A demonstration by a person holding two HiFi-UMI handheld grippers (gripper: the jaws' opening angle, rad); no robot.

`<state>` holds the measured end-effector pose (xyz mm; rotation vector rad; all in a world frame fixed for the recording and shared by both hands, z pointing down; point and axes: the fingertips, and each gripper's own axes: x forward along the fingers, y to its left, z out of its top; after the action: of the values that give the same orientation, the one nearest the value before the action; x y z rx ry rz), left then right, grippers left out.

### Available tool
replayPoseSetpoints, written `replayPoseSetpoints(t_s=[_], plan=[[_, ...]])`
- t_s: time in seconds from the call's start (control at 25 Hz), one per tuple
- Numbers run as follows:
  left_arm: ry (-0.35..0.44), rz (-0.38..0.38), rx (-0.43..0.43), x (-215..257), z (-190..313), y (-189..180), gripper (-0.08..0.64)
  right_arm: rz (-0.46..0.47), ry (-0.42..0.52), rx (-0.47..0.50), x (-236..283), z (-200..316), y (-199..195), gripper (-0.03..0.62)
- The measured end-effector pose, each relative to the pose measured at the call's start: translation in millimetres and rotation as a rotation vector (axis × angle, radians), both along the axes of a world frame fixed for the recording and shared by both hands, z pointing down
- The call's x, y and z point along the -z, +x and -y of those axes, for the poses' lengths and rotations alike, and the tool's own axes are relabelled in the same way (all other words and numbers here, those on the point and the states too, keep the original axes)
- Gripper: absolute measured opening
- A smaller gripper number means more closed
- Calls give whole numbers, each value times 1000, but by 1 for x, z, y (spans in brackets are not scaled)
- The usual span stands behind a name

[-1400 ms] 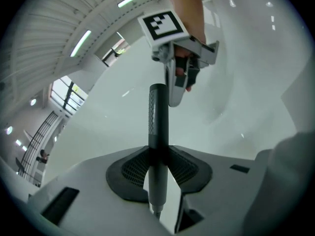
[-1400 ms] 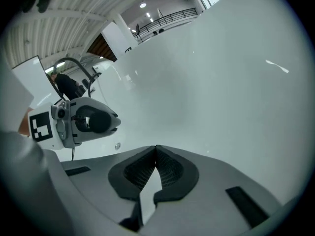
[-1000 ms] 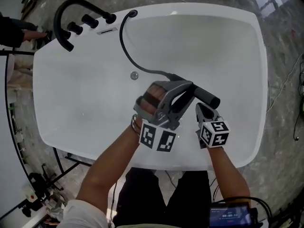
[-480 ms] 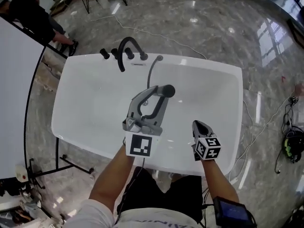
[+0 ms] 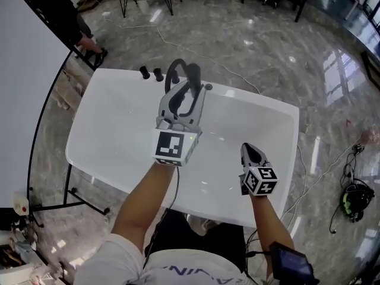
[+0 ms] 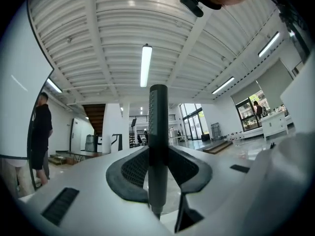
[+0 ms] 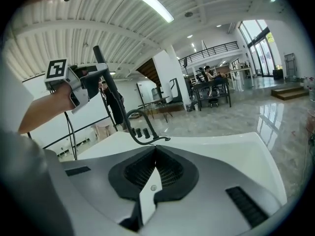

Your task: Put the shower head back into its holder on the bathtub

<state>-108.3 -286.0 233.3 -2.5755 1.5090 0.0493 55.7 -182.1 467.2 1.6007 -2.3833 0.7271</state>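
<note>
Faucet (image 7: pixel 139 128) near your left gripper (image 5: pixel 189 91); its fingers (image 6: pixel 129 177) clamp the shower head (image 6: pixel 158 132). Right gripper (image 5: pixel 248 151) fingers (image 7: pixel 173 172) closed, empty, above the bathtub (image 5: pixel 113 132).

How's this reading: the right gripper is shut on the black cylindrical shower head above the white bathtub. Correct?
No, the left gripper is shut on the black cylindrical shower head above the white bathtub; the left gripper view shows it between the jaws. The right gripper is shut and empty.

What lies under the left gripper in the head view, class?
The white bathtub and the black faucet arch show around it. The left gripper, its jaws shut on the shower head, covers the faucet's base and the rim directly below.
</note>
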Motion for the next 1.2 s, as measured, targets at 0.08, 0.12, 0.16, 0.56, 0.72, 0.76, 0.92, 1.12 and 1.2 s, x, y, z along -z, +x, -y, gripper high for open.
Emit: replayPoseSetpoints(t_s=[0.08, 0.12, 0.16, 0.56, 0.72, 0.76, 0.92, 1.12, 1.2], plan=[[-5, -13, 5, 2, 13, -6, 126, 4, 6, -6, 5, 9, -4, 12], [-10, -22, 5, 3, 19, -9, 126, 5, 10, -6, 7, 14, -6, 12], [-16, -32, 4, 5, 26, -10, 126, 4, 13, -5, 9, 19, -8, 11], [-42, -42, -27, 12, 88, -8, 126, 9, 28, -5, 19, 50, -27, 12], [-87, -37, -23, -14, 108, 2, 126, 9, 22, -4, 14, 56, -27, 12], [-101, -40, -21, -23, 113, 5, 126, 8, 19, -3, 11, 56, -26, 12], [-148, -72, -11, -58, 131, 9, 126, 3, 1, -10, -5, 58, -21, 12], [-190, -64, -5, -104, 150, 13, 126, -3, -14, -12, -27, 60, -19, 12], [-217, -57, -9, -127, 155, 13, 126, -11, -10, -4, -36, 65, -20, 12]])
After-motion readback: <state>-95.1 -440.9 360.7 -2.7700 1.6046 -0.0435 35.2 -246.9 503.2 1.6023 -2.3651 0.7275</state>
